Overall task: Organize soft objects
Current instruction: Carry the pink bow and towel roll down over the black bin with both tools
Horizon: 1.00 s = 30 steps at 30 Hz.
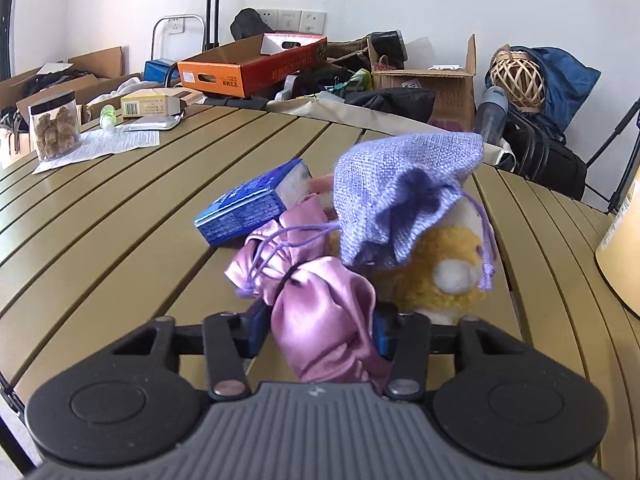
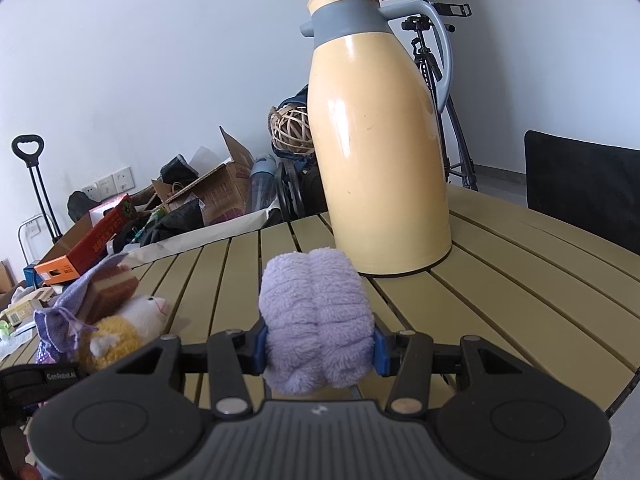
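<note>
Satin, pink and gathered, fills the left claw: the pink pouch sits clamped between its blue pads, low over the bench. Just beyond lie a lilac burlap bag, a yellow plush toy and a blue box, its print unreadable. The right claw is clamped on a rolled lilac towel, a cream jug ahead.

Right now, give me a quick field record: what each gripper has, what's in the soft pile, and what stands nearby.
left gripper: shut on pink satin pouch
right gripper: shut on lilac fluffy towel
pile: purple burlap bag draped over yellow plush toy; blue box beside them
nearby: yellow thermos jug upright behind the towel
surface: slatted table
</note>
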Each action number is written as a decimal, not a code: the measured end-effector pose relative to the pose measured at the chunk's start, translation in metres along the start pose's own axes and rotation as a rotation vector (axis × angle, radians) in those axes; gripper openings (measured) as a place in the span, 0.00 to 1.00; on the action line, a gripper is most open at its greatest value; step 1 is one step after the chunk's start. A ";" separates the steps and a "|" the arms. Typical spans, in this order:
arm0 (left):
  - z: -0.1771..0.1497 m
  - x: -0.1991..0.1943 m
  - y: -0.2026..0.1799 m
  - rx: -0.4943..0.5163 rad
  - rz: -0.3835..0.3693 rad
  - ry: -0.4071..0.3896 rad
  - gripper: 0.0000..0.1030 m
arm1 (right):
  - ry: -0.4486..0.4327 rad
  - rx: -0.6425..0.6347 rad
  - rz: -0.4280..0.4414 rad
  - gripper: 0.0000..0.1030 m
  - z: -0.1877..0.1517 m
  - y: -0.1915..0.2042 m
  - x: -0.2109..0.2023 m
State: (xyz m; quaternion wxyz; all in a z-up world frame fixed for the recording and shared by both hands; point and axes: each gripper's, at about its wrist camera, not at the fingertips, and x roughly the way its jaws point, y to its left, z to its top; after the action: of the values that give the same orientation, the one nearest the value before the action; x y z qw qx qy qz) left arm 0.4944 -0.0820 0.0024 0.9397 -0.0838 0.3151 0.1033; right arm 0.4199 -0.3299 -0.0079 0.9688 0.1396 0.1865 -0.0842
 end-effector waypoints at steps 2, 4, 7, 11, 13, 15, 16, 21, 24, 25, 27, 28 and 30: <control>0.000 -0.003 0.002 0.004 -0.009 -0.006 0.41 | 0.000 0.003 0.008 0.45 0.001 0.001 -0.001; 0.001 -0.007 0.006 0.003 -0.016 -0.015 0.41 | -0.003 0.007 0.017 0.45 0.002 0.003 -0.002; 0.003 -0.015 0.012 0.014 -0.031 -0.030 0.39 | -0.008 0.014 0.030 0.45 0.002 0.005 -0.005; 0.007 -0.028 0.023 0.012 -0.070 -0.059 0.38 | -0.014 0.026 0.047 0.45 0.003 0.008 -0.008; 0.008 -0.035 0.027 0.018 -0.085 -0.076 0.38 | -0.014 0.035 0.062 0.45 0.003 0.009 -0.008; 0.009 -0.041 0.032 0.024 -0.105 -0.088 0.37 | -0.015 0.039 0.075 0.45 0.004 0.012 -0.010; 0.009 -0.045 0.035 0.024 -0.120 -0.093 0.37 | -0.016 0.040 0.082 0.45 0.004 0.014 -0.011; 0.011 -0.062 0.049 0.029 -0.176 -0.112 0.37 | -0.019 0.035 0.114 0.45 0.003 0.025 -0.015; 0.011 -0.069 0.058 0.029 -0.188 -0.119 0.37 | -0.019 0.029 0.131 0.45 0.001 0.032 -0.019; 0.011 -0.071 0.062 0.024 -0.192 -0.121 0.37 | -0.020 0.028 0.136 0.45 0.001 0.034 -0.020; 0.010 -0.074 0.068 0.021 -0.193 -0.121 0.37 | -0.022 0.022 0.146 0.45 0.000 0.038 -0.022; 0.010 -0.076 0.072 0.019 -0.193 -0.123 0.37 | -0.023 0.018 0.150 0.45 -0.001 0.040 -0.024; 0.009 -0.079 0.079 0.020 -0.196 -0.127 0.37 | -0.025 0.010 0.159 0.45 -0.003 0.044 -0.027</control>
State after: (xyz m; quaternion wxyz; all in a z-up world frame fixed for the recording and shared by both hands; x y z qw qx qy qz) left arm 0.4180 -0.0152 0.0505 0.9642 -0.0981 0.2461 0.0128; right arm 0.4032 -0.2846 0.0103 0.9740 0.1576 0.1624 -0.0096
